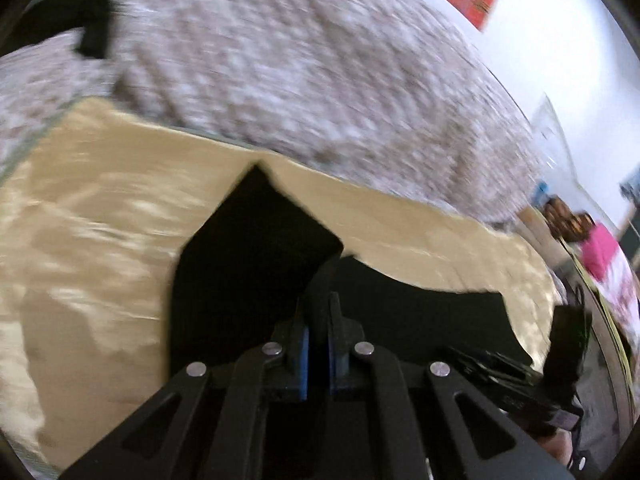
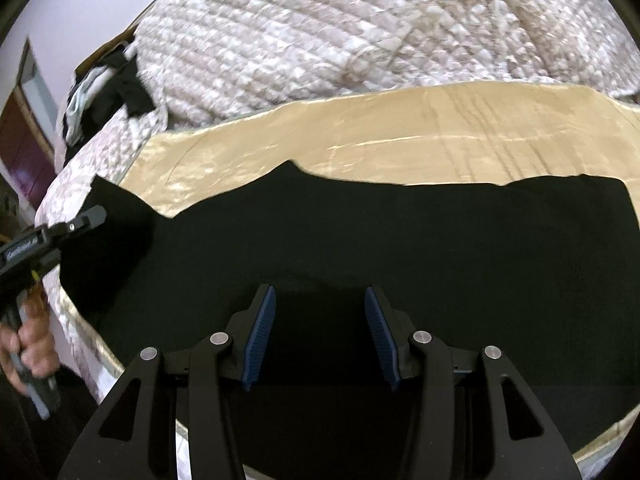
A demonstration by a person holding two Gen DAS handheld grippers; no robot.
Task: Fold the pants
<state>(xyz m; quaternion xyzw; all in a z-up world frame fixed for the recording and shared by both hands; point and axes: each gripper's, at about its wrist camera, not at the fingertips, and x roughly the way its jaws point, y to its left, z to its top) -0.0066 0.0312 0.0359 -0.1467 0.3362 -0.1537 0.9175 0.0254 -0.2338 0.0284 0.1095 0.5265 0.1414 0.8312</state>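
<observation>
**Left gripper pinching the pants, right one spread**

Along the near edge of the tan sheet (image 2: pixel 400 140) on the quilted bed (image 2: pixel 320 32), I see the black pants (image 2: pixel 360 240) lying flat. My left gripper (image 1: pixel 319 312) is clamped on their lifted end; my right gripper (image 2: pixel 320 304) hangs above them, jaws apart.

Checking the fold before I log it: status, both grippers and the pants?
Left gripper shut on black pants, one end lifted. Right gripper open over the middle, holding nothing. Pants stretched along gold sheet on quilt. Nothing in the way.
</observation>
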